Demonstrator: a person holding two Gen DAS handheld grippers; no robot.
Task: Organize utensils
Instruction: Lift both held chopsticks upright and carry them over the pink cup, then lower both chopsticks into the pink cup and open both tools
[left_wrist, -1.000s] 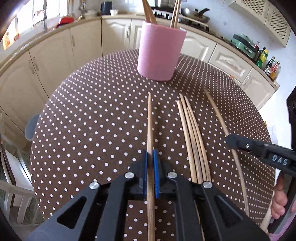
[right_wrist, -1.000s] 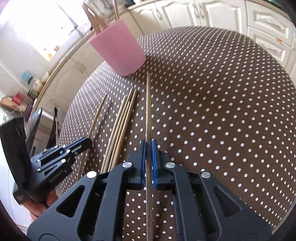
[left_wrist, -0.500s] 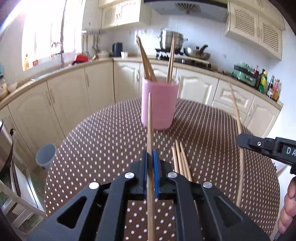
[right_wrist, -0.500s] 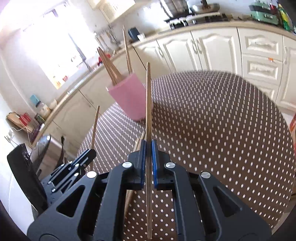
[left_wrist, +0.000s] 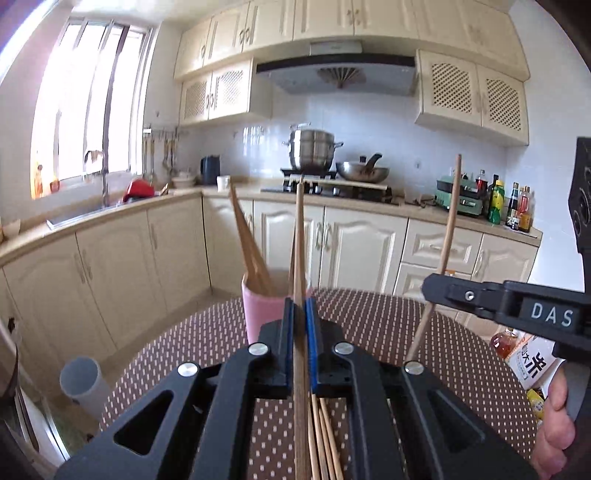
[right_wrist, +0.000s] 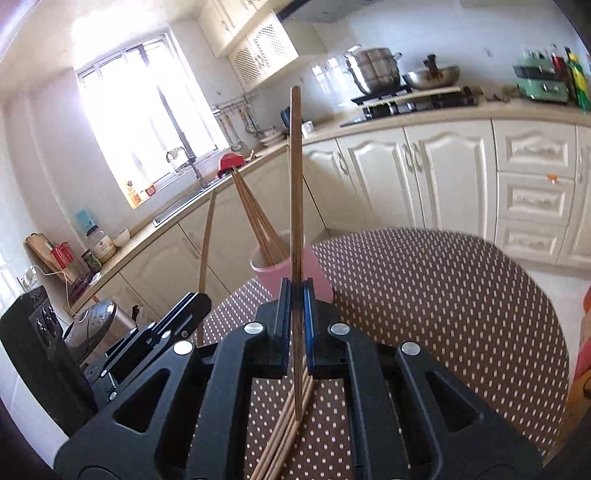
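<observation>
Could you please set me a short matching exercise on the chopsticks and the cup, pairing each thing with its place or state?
Things:
1. pink cup
2. left gripper
3. right gripper
4. loose chopsticks

States:
A. lying flat on the dotted tablecloth
B. clamps one chopstick, seen in the left wrist view
C. holds several upright chopsticks
D. clamps one chopstick, seen in the right wrist view

Pairs: 1-C, 2-B, 3-D, 4-A

Chopsticks (left_wrist: 255, 254) in cup (left_wrist: 264, 314), on table (left_wrist: 388, 325).

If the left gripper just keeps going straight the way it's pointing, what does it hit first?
Most likely the pink cup, standing on the table just ahead of the left gripper, which is shut on a chopstick. Depth is hard to judge.
</observation>
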